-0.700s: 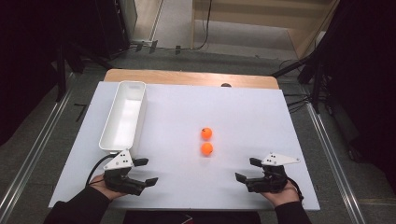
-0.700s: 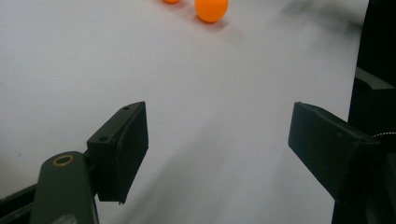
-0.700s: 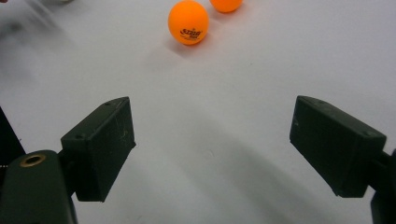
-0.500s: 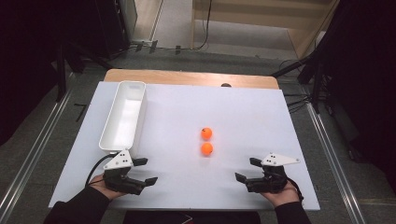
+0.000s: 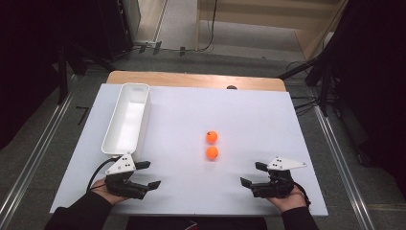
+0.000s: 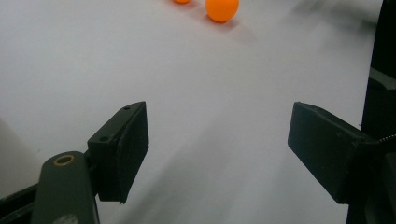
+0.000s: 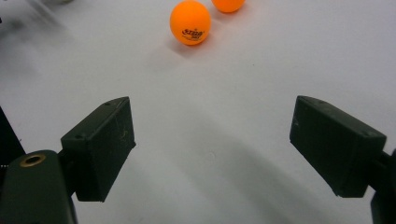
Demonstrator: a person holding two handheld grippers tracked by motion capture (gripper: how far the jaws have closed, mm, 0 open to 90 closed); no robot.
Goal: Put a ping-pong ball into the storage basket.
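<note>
Balls: two orange, touching or nearly so, mid-table on the white sheet (image 5: 287, 124) in the high view — near ball (image 5: 212, 153), far ball (image 5: 211, 137). Bin (image 5: 127, 120) at the left, well apart from them. Left gripper (image 5: 148, 175) and right gripper (image 5: 250, 174) low at the near edge, both spread wide, nothing between the jaws.

Left gripper view: jaws wide apart over bare sheet, near ball (image 6: 222, 9) ahead, far ball (image 6: 182, 1) cut by the top edge.

Right gripper view: jaws equally wide, empty; near ball (image 7: 190, 22) ahead, printed with a logo, far ball (image 7: 228, 4) just behind.
</note>
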